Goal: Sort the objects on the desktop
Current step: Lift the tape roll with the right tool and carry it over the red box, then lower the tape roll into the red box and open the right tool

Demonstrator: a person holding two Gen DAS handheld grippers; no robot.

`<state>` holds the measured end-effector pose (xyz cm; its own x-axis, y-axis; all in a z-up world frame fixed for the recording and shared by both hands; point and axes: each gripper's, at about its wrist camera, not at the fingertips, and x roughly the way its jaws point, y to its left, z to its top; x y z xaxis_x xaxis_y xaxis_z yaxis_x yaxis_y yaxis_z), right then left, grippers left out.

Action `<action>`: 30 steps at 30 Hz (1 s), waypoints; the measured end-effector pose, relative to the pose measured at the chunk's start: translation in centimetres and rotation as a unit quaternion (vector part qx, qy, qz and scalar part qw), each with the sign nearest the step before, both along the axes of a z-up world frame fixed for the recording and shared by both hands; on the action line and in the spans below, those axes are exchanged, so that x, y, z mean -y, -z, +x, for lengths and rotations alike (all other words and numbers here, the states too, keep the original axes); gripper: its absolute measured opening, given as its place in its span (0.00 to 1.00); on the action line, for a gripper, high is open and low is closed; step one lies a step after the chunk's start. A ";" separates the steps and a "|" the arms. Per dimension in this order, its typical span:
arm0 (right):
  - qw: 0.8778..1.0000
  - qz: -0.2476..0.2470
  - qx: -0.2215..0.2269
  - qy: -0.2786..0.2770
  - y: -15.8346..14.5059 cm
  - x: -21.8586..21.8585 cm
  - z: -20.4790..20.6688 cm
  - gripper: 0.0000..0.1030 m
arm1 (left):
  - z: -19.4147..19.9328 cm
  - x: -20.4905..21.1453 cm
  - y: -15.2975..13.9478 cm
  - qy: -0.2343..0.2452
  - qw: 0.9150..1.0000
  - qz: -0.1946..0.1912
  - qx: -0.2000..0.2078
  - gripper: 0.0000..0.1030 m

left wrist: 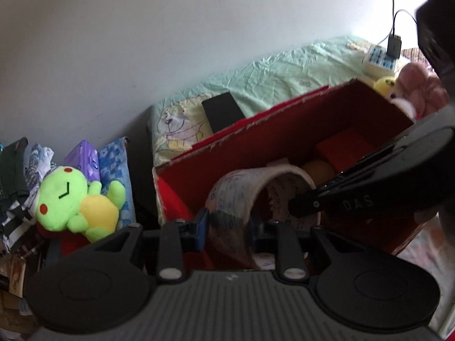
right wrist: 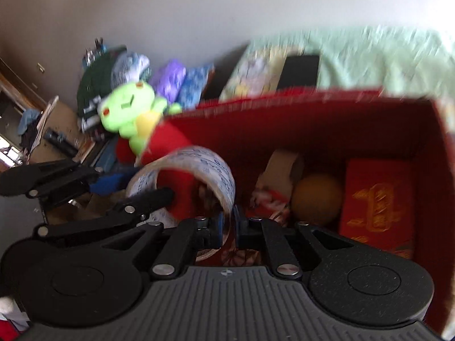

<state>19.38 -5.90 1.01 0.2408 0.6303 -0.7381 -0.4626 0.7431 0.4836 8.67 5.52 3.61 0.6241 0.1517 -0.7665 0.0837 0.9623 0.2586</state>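
A roll of clear tape with blue print (left wrist: 236,187) (right wrist: 204,159) hangs over the left end of the red cardboard box (left wrist: 256,119) (right wrist: 312,119). My left gripper (left wrist: 229,230) is shut on the roll's wall, one blue pad outside and one inside. In the right wrist view the left gripper (right wrist: 133,189) comes in from the left, one finger through the roll's hole. My right gripper (right wrist: 228,226) is shut on the near edge of the same roll. From the left wrist view the right gripper (left wrist: 312,196) reaches in from the right.
Inside the box lie a brown tape roll (right wrist: 281,164), an orange ball (right wrist: 317,196) and a red packet (right wrist: 375,201). A green plush (left wrist: 68,196) and folded cloths lie left of the box. Behind it are a green bedsheet (left wrist: 284,71), a black block (left wrist: 221,110) and a power strip (left wrist: 381,59).
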 end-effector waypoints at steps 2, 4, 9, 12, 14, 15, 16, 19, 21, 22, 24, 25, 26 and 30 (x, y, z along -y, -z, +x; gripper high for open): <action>1.000 -0.002 -0.024 -0.011 0.5 -0.4 0.5 0.09 | 0.1 0.0 0.4 0.002 1.000 0.008 -0.006 0.22; 0.999 -0.009 -0.033 -0.021 0.7 -0.7 1.0 0.09 | 0.3 0.1 0.6 0.005 1.000 0.010 -0.012 0.23; 0.997 -0.025 -0.051 -0.055 1.9 -1.5 1.6 0.09 | 0.7 0.0 1.9 0.008 0.999 0.018 -0.036 0.24; 0.994 -0.029 -0.073 -0.076 2.7 -1.8 1.7 0.09 | 0.3 -0.3 2.3 0.009 0.998 0.010 -0.054 0.26; 0.992 -0.039 -0.066 -0.098 2.6 -2.2 1.4 0.09 | -0.1 -0.5 2.4 0.009 0.998 0.006 -0.060 0.27; 0.990 -0.051 -0.070 -0.110 2.7 -2.6 1.3 0.10 | -0.2 -0.6 2.4 0.008 0.998 -0.003 -0.065 0.27; 0.988 -0.064 -0.073 -0.117 2.8 -2.9 1.2 0.10 | -0.3 -0.8 2.5 0.005 0.997 -0.013 -0.071 0.27; 0.985 -0.081 -0.070 -0.134 2.6 -3.4 1.1 0.11 | -0.6 -0.7 2.8 0.002 0.996 -0.023 -0.085 0.30; 0.981 -0.096 -0.061 -0.154 2.3 -3.7 0.8 0.11 | -0.8 -0.8 2.7 -0.001 0.996 -0.035 -0.085 0.30; 0.979 -0.103 -0.058 -0.166 2.1 -3.9 0.8 0.11 | -0.8 -1.0 2.6 -0.004 0.995 -0.042 -0.087 0.30; 0.975 -0.114 -0.055 -0.181 1.8 -4.1 0.8 0.13 | -0.6 -1.1 2.6 -0.007 0.994 -0.049 -0.092 0.30; 0.974 -0.117 -0.054 -0.185 1.7 -4.2 0.8 0.13 | -0.5 -0.9 2.7 -0.005 0.994 -0.048 -0.093 0.33; 0.974 -0.118 -0.056 -0.187 1.7 -4.3 0.9 0.14 | -0.4 -0.8 2.8 -0.003 0.995 -0.045 -0.092 0.39; 0.979 -0.092 -0.076 -0.167 2.7 -3.9 1.7 0.17 | 0.4 -0.1 3.0 -0.008 0.995 -0.039 -0.094 0.50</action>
<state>21.05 -2.03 -1.70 -0.0772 0.5090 -0.8573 -0.6282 0.6428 0.4383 9.03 5.64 0.62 0.4673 0.0963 -0.8788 0.1073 0.9805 0.1645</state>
